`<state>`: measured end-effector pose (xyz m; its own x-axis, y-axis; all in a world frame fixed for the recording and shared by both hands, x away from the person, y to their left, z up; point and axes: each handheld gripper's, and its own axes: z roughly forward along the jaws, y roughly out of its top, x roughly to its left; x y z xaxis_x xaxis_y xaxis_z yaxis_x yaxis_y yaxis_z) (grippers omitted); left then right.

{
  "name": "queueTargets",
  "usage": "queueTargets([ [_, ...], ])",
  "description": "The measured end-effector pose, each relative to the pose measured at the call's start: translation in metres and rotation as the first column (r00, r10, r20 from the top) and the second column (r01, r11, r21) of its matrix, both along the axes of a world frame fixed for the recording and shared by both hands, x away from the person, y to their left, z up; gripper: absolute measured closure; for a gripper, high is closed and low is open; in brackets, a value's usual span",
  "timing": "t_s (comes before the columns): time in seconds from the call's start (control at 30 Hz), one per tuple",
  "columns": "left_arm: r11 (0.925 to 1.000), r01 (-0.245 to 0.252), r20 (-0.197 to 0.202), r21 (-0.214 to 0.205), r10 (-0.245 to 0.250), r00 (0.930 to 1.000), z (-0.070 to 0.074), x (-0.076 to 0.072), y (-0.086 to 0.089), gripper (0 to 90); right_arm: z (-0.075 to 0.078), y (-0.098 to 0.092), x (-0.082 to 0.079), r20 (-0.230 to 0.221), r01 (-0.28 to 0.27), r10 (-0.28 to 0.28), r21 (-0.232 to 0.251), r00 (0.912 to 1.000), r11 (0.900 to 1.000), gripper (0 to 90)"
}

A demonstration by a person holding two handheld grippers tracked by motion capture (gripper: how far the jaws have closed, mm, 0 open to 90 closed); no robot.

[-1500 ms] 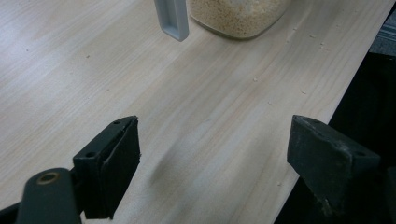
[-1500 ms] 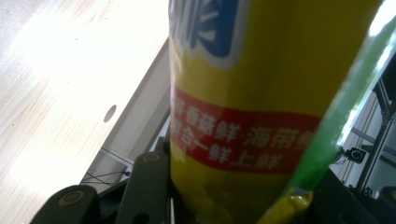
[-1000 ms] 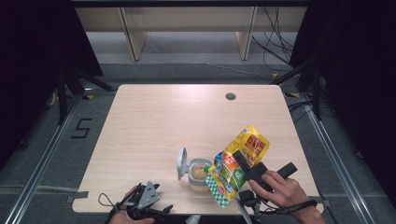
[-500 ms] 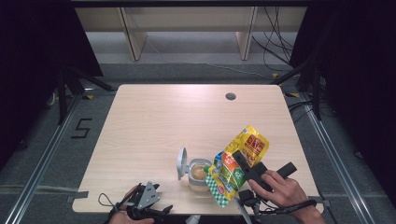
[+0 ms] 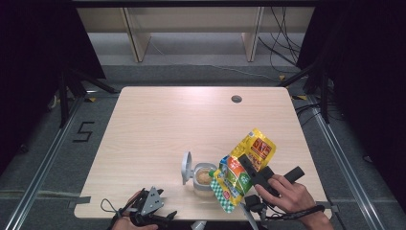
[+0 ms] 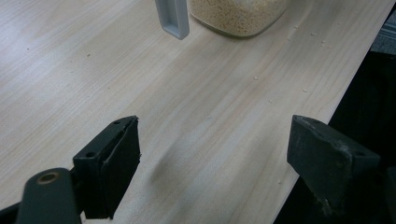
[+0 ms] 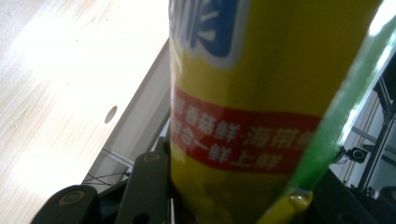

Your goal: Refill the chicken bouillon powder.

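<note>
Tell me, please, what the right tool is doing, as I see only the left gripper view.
Observer: The right tool is shut on a yellow and green bag, which is tilted with its lower end beside the open container.
Operator: Could you describe the bag's print?
Observer: The right gripper view shows a red band with white characters below a blue patch.
Operator: Where does my left tool sit?
Observer: The left tool is at the table's near edge, left of the container in the high view.
</note>
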<state>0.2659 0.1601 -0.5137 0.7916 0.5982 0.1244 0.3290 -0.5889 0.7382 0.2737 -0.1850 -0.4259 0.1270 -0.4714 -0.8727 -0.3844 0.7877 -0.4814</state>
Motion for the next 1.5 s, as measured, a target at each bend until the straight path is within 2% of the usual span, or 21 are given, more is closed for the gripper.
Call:
queueTargets([
  [0.1,0.9999,-0.005,0.006,-0.013,0.006,1.0,0.0001,0.0005,-0.0003,16.9,0.0,-0.0007,0.0002,0.0,0.003,-0.003,-0.002,1.0,1.0,65.1],
  [0.23,0.9999,0.002,0.006,0.011,-0.002,1.0,0.0011,0.0008,0.0008,16.9,-0.0001,-0.0014,0.0008,0.001,0.001,-0.001,0.006,1.0,1.0,65.1],
  [0.27,0.9999,-0.005,0.007,-0.013,0.005,1.0,0.0002,0.0006,-0.0002,16.9,-0.0001,-0.0014,0.0009,0.001,0.0,0.0,0.006,1.0,1.0,65.1],
  [0.33,1.0,-0.001,0.002,-0.001,0.001,1.0,0.0004,-0.0001,0.0004,16.9,-0.0003,-0.0016,0.0008,-0.002,-0.001,0.001,0.007,1.0,1.0,65.1],
  [0.37,0.9997,-0.006,-0.003,-0.023,0.006,1.0,-0.0012,-0.0009,-0.0009,16.9,-0.0004,-0.0016,0.0008,-0.001,-0.001,0.001,0.007,1.0,1.0,65.1],
  [0.47,0.9999,-0.001,0.007,0.011,0.001,1.0,0.0015,0.0007,0.0011,16.9,-0.0005,-0.0009,0.0011,-0.007,0.004,-0.004,0.014,1.0,0.9999,65.1],
  [0.57,0.9997,-0.006,-0.005,-0.023,0.006,1.0,-0.0012,-0.0009,-0.0008,16.8,-0.0008,-0.0014,0.001,-0.007,0.002,-0.002,0.006,1.0,1.0,65.1],
  [0.63,0.9999,0.0,0.007,0.014,0.0,1.0,0.0014,0.0007,0.0011,16.8,-0.0009,-0.0012,0.0013,-0.008,0.004,-0.004,0.004,1.0,1.0,65.1],
  [0.73,0.9999,-0.002,-0.004,-0.016,0.002,1.0,-0.0008,-0.0008,-0.0003,16.9,-0.0015,-0.0013,0.001,-0.011,0.003,-0.003,0.004,0.9999,1.0,65.1],
  [0.8,1.0,-0.003,0.002,-0.005,0.003,1.0,0.0001,0.0002,0.0,16.9,-0.0018,-0.0008,0.001,-0.014,0.008,-0.008,0.021,0.9999,0.9997,65.1],
  [0.83,0.9998,0.001,0.008,0.018,-0.001,1.0,0.0015,0.0009,0.0012,16.9,-0.0016,-0.0009,0.0009,-0.015,0.008,-0.008,0.022,0.9999,0.9997,65.1],
  [0.93,0.9997,-0.005,-0.006,-0.023,0.005,1.0,-0.0015,-0.0009,-0.001,16.9,-0.0013,-0.0012,0.001,-0.013,0.009,-0.009,0.033,0.9999,0.9994,65.1],
  [1.03,0.9999,0.0,0.007,0.017,0.0,1.0,0.0014,0.0007,0.0013,16.9,-0.0013,-0.0015,0.0006,-0.011,0.012,-0.011,0.037,0.9999,0.9992,65.1],
  [1.07,1.0,-0.005,0.0,-0.009,0.005,1.0,0.0,-0.0003,0.0,16.9,-0.0014,-0.0015,0.0006,-0.012,0.01,-0.009,0.037,0.9999,0.9993,65.1],
  [1.13,0.9998,-0.004,-0.007,-0.02,0.004,1.0,-0.0014,-0.0009,-0.0006,16.9,-0.002,-0.0012,0.0007,-0.013,0.01,-0.01,0.034,0.9999,0.9994,65.1],
  [1.23,1.0,-0.006,0.002,-0.006,0.006,1.0,0.0,0.0,-0.0001,16.9,-0.0014,-0.0005,0.0015,-0.008,0.0,0.0,0.005,1.0,1.0,65.1],
  [1.27,0.9997,-0.005,-0.005,-0.024,0.005,1.0,-0.0017,-0.0009,-0.001,16.9,-0.002,-0.0004,0.0014,-0.019,0.005,-0.005,0.017,0.9998,0.9998,65.1],
  [1.33,0.9997,-0.005,-0.006,-0.023,0.005,1.0,-0.0018,-0.0008,-0.0011,16.9,-0.0018,-0.0008,0.0015,-0.014,0.001,0.0,0.007,0.9999,1.0,65.1],
  [1.43,1.0,-0.003,-0.002,0.0,0.003,1.0,-0.0002,-0.0001,0.0,16.8,-0.0021,-0.001,0.0012,-0.017,0.008,-0.008,0.036,0.9998,0.9993,65.2],
  [1.47,0.9996,-0.006,-0.005,-0.026,0.006,1.0,-0.0019,-0.001,-0.0012,16.8,-0.0017,-0.0011,0.0011,-0.016,0.009,-0.008,0.025,0.9998,0.9996,65.2],
  [1.5,0.9996,-0.008,-0.008,-0.026,0.008,0.9999,-0.0022,-0.0015,-0.0013,16.9,-0.001,-0.0012,0.0014,-0.013,0.005,-0.005,0.009,0.9999,0.9999,65.2],
])
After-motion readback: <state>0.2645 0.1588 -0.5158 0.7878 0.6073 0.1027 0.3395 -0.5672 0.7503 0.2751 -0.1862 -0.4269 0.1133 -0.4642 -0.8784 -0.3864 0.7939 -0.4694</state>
